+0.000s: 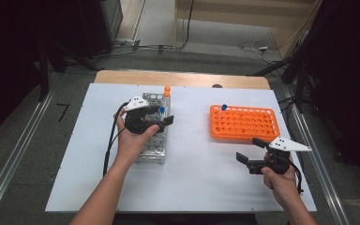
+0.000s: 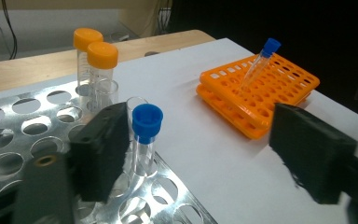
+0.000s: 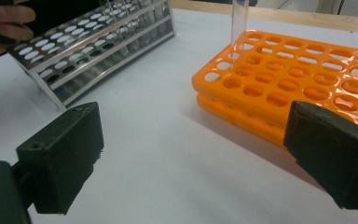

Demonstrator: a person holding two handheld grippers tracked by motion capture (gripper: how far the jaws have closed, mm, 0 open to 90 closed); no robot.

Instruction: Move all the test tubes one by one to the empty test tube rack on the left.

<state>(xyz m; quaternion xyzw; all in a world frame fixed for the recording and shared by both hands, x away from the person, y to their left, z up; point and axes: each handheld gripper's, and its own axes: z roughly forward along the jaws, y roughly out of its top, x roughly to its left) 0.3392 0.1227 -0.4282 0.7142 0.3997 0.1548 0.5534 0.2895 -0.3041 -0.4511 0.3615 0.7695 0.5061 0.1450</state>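
Observation:
A metal tube rack (image 1: 153,145) lies left of centre on the white sheet. My left gripper (image 1: 163,116) hovers over it, open. In the left gripper view a blue-capped tube (image 2: 146,135) stands in the metal rack (image 2: 14,135) between the wide-apart jaws, close beside the left pad (image 2: 103,149), with the right pad well clear of it. Two orange-capped tubes (image 2: 96,65) stand farther back. An orange rack (image 1: 243,123) at the right holds one slim blue-capped tube (image 1: 223,108), leaning. My right gripper (image 1: 249,150) is open and empty in front of that rack (image 3: 284,88).
The white sheet (image 1: 197,173) covers a wooden table whose bare edge shows at the back. Cables and dark stands lie on the floor beyond. A hand (image 3: 4,23) holding the left gripper shows at the top left of the right gripper view, by the metal rack (image 3: 98,46).

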